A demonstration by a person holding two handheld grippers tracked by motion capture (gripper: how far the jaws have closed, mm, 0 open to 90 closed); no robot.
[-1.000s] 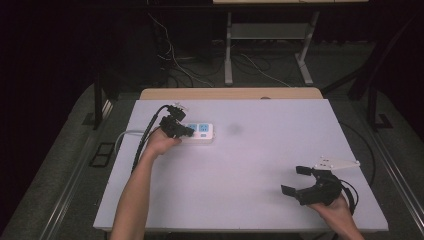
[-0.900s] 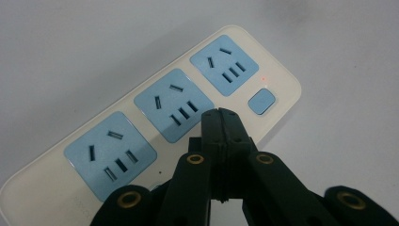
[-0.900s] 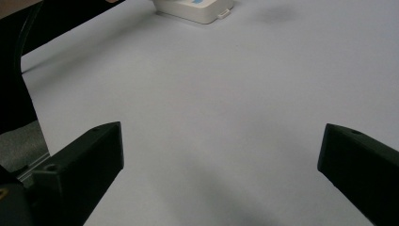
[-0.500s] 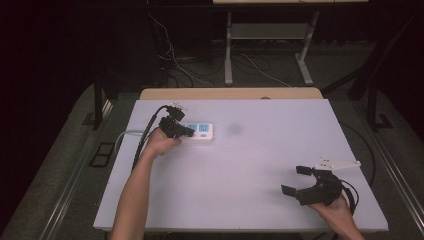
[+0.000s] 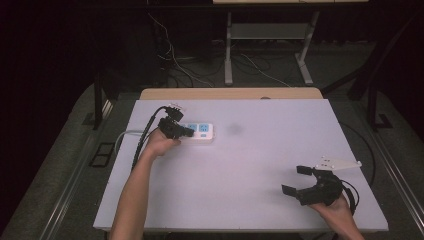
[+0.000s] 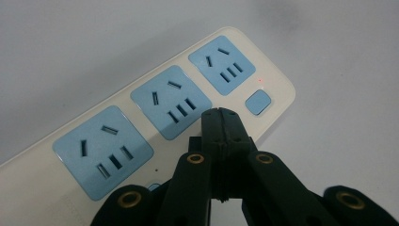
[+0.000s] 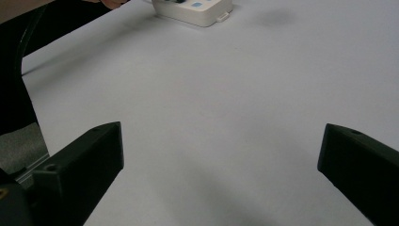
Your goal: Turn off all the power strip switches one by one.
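A cream power strip (image 5: 204, 133) with three blue sockets lies at the back left of the white table (image 5: 250, 165). My left gripper (image 5: 189, 132) hangs over it with its jaws pressed together and nothing between them. In the left gripper view the shut tips (image 6: 220, 114) sit just above the strip (image 6: 141, 70), beside the middle socket (image 6: 170, 101) and near the blue switch button (image 6: 258, 101); a small red light (image 6: 259, 80) glows. My right gripper (image 5: 293, 180) rests at the front right, open and empty. Its jaws (image 7: 221, 136) point across the table toward the strip (image 7: 197, 12).
The strip's pale cord (image 5: 122, 137) runs off the table's left side. A wooden edge (image 5: 230, 93) borders the far side. Cables (image 5: 175, 60) and a metal stand (image 5: 229, 50) lie on the dark floor beyond. The person's left forearm (image 5: 135, 190) crosses the front left.
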